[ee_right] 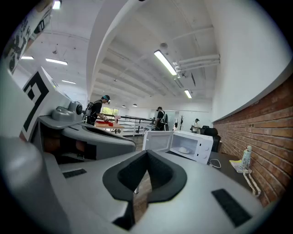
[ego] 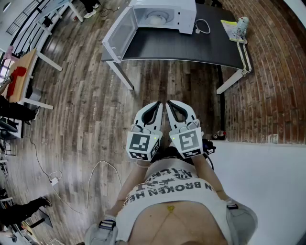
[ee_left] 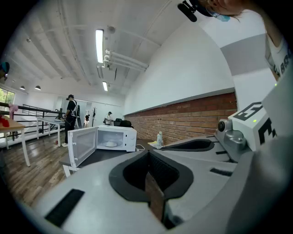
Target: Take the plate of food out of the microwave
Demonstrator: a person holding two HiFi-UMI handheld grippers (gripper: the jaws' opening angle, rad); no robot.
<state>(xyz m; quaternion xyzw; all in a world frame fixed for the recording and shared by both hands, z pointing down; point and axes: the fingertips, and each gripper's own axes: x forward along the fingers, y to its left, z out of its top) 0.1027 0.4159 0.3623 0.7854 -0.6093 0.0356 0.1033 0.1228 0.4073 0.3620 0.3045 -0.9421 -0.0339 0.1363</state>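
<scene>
A white microwave (ego: 165, 13) stands on a dark table (ego: 191, 48) some way ahead of me, its door (ego: 118, 34) swung open to the left. Inside it lies a white plate (ego: 157, 18) with something pale on it. The plate (ee_left: 110, 144) also shows in the left gripper view, and the plate (ee_right: 184, 150) in the right gripper view. My left gripper (ego: 159, 103) and right gripper (ego: 168, 103) are held side by side close to my body, well short of the table. Both are shut with nothing between the jaws.
A bottle (ego: 243, 21), a yellow paper (ego: 230, 27) and a white cable (ego: 203, 26) lie on the table's right end. A brick wall (ego: 267, 76) runs along the right. A wooden table (ego: 21, 76) stands far left, a cord (ego: 71, 179) trails on the floor, and people (ee_left: 71, 114) stand in the background.
</scene>
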